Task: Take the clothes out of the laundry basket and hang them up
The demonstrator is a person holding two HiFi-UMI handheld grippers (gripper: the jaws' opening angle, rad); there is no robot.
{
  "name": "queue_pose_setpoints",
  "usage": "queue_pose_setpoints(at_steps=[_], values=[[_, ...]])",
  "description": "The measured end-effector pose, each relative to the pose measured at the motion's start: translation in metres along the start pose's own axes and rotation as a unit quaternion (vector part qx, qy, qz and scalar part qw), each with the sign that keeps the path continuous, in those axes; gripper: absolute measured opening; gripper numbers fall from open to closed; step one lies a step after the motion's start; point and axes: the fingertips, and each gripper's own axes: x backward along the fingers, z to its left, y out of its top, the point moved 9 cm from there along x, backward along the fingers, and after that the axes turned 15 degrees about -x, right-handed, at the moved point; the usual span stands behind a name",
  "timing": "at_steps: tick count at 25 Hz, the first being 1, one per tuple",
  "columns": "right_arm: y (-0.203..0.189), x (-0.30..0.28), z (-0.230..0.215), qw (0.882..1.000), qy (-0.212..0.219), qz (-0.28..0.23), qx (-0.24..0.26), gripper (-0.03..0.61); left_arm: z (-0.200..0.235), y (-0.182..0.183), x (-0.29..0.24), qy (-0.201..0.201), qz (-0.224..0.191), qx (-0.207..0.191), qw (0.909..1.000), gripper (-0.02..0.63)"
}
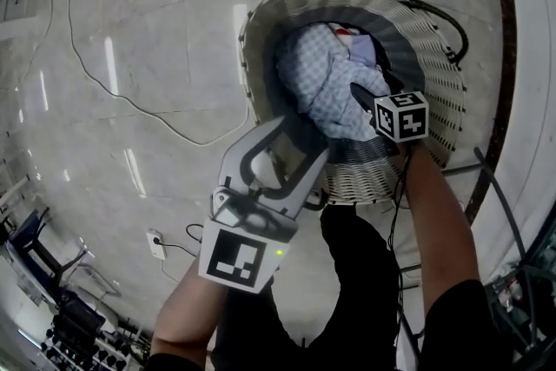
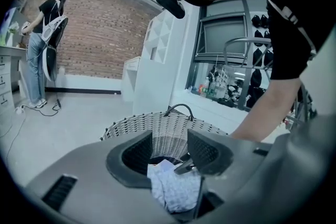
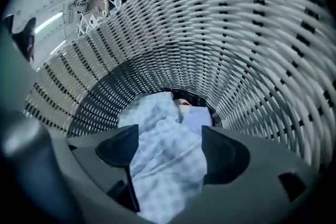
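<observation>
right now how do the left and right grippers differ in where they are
The right gripper reaches down inside the wicker basket, jaws near the checked cloth; the left gripper hangs above its near rim, not inside. The right one points steeply down, the left one more level. Both have jaws open, gripping nothing.

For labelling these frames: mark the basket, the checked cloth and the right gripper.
basket [image 1: 439,74], head view, woven wall at right.
checked cloth [image 1: 326,82], head view, its crumpled top.
right gripper [image 3: 169,150], right gripper view, midway between its open fingers.
</observation>
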Motion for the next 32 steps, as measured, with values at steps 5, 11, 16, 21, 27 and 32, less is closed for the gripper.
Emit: queue_pose_setpoints(at_steps=[5,11,16,21,27,32], values=[[-0.012,-0.025,-0.012,1.0,-0.012,0.021,0.013,0.379,0.0,-0.015,-0.009,-0.007,0.002,-0.007,0.9999,0.199],[-0.028,-0.042,-0.021,0.997,-0.023,0.069,0.014,0.181,0.0,-0.024,-0.015,-0.01,0.0,-0.009,0.9999,0.199],[-0.021,-0.03,-0.017,0.998,-0.027,0.051,-0.002,0.022,0.001,-0.025,-0.013,-0.009,-0.001,0.005,0.9999,0.199],[-0.007,0.001,0.005,1.0,-0.012,0.011,-0.014,0.02,0.001,-0.015,-0.005,-0.015,0.007,0.005,0.9999,0.199],[0.0,0.048,0.042,0.999,-0.001,-0.028,-0.022,0.018,0.003,0.017,0.018,-0.022,0.007,-0.001,0.9997,0.198],[0.008,0.097,0.069,0.997,0.007,-0.071,-0.037,0.017,0.005,0.051,0.044,-0.022,-0.007,-0.02,0.9995,0.198]])
